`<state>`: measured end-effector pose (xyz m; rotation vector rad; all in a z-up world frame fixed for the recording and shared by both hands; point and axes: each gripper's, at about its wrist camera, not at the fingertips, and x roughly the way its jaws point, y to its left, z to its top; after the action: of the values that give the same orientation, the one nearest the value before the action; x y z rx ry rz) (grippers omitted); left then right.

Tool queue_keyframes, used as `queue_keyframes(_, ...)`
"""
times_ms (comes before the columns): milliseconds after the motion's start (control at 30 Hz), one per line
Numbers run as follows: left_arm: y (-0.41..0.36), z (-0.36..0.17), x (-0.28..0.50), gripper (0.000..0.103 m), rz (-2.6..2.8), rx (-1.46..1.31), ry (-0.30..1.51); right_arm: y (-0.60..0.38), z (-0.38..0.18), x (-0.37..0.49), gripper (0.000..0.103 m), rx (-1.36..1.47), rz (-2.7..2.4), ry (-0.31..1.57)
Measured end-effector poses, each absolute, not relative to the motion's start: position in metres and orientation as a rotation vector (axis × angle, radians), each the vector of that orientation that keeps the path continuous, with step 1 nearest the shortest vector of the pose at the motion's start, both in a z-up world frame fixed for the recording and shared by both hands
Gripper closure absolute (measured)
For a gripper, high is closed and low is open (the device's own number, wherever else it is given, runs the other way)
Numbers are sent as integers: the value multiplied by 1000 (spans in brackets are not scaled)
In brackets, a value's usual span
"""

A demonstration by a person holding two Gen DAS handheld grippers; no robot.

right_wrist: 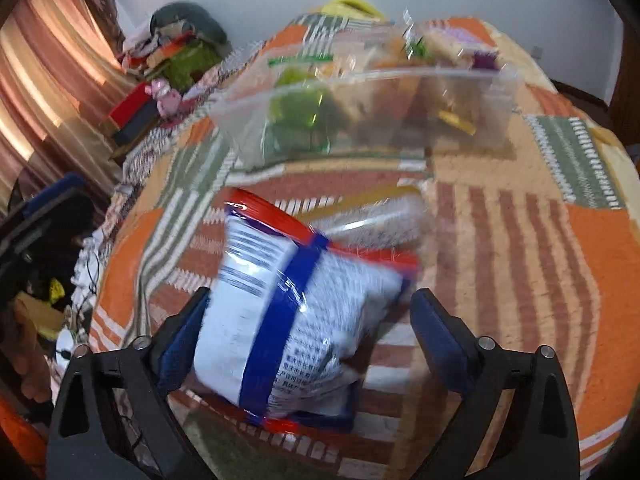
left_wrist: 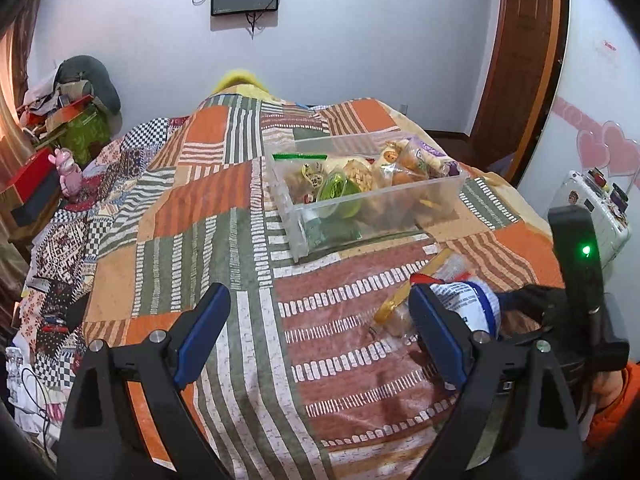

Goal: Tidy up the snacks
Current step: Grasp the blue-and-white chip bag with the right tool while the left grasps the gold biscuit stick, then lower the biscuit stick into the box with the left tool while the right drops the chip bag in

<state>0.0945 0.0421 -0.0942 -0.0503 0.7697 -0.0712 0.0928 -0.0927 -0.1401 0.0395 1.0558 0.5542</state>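
Note:
A clear plastic bin (left_wrist: 448, 196) full of packaged snacks stands on the patchwork bedspread (left_wrist: 224, 216); it also shows in the right wrist view (right_wrist: 472, 128), blurred. My right gripper (right_wrist: 308, 320) is open around a white, blue and red snack bag (right_wrist: 296, 292); the bag touches the left finger, the right finger stands apart. Beyond it lies a clear pack with a yellow strip (right_wrist: 380, 212). My left gripper (left_wrist: 320, 332) is open and empty above the bedspread; the white bag (left_wrist: 468, 304) and the yellow-strip pack (left_wrist: 396, 308) lie by its right finger.
A cluttered side table with a red box (left_wrist: 36, 176) and a pink toy (left_wrist: 68, 172) stands left of the bed. A white suitcase (left_wrist: 592, 204) and a wooden door (left_wrist: 520, 56) are at the right. The right gripper's body (left_wrist: 576, 292) is close to my left one.

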Motion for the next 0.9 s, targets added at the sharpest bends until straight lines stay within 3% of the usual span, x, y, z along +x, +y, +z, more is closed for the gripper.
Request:
queue_keyframes(67,43,-98,96,11,-73,-56,781,-94,-138,91,39,26,558,1047)
queue_keyframes(733,-44,-160,175,11,-270,10,972,-177,-98,97,43,82,416,892)
queue_keyframes(833,-55,-174,183,21,-295,27,1003,-184,-98,99,43,97,411,894)
queue_keyframes(900,-59,-182,186,37,-309,25,1022,-188,-100,99,43,105,412,896)
